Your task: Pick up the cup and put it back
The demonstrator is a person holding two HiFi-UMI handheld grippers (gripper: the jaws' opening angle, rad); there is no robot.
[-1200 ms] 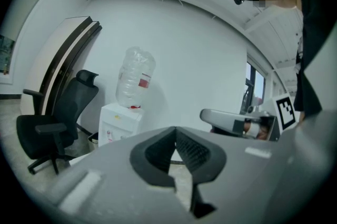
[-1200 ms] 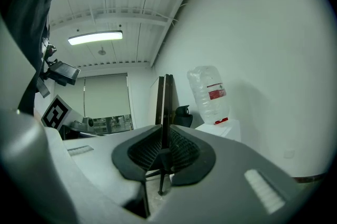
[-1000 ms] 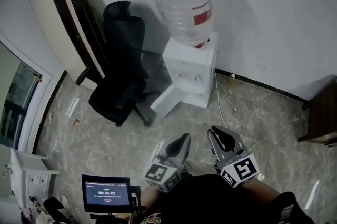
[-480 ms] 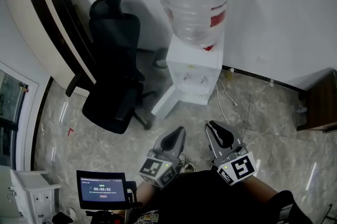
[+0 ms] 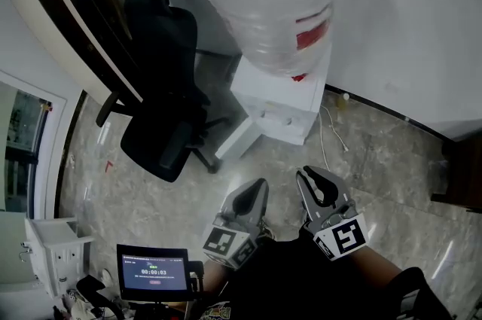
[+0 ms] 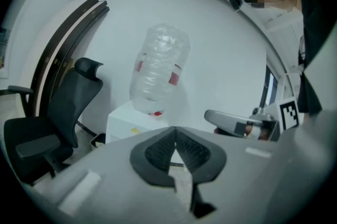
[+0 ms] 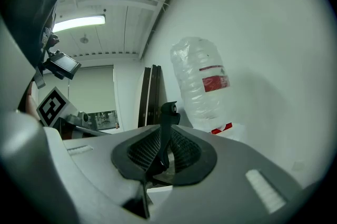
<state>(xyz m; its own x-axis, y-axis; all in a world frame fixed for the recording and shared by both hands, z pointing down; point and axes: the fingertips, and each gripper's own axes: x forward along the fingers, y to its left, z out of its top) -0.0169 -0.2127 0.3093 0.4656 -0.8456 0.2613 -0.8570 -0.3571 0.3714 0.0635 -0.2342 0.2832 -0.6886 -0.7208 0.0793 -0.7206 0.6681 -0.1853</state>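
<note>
No cup shows in any view. A white water dispenser (image 5: pixel 279 96) with a big clear bottle (image 5: pixel 263 2) stands against the wall ahead, and appears as the dispenser (image 6: pixel 134 120) in the left gripper view. My left gripper (image 5: pixel 254 189) is held low before me, shut, its pads meeting at the tip with nothing in them (image 6: pixel 175 130). Beside it my right gripper (image 5: pixel 312 179) stands slightly open; its jaws have just been opening, and nothing lies between them (image 7: pixel 161 129). Both grippers point toward the dispenser, well short of it.
A black office chair (image 5: pixel 162 85) stands left of the dispenser. A cable (image 5: pixel 331 138) trails on the marble floor at its right. A tablet (image 5: pixel 154 269) and a white cabinet (image 5: pixel 53 254) sit at lower left, dark furniture (image 5: pixel 459 175) at the right edge.
The dispenser and bottle have grown larger and nearer in the head view. Both grippers have advanced toward it, still side by side. The right jaws stand slightly wider.
</note>
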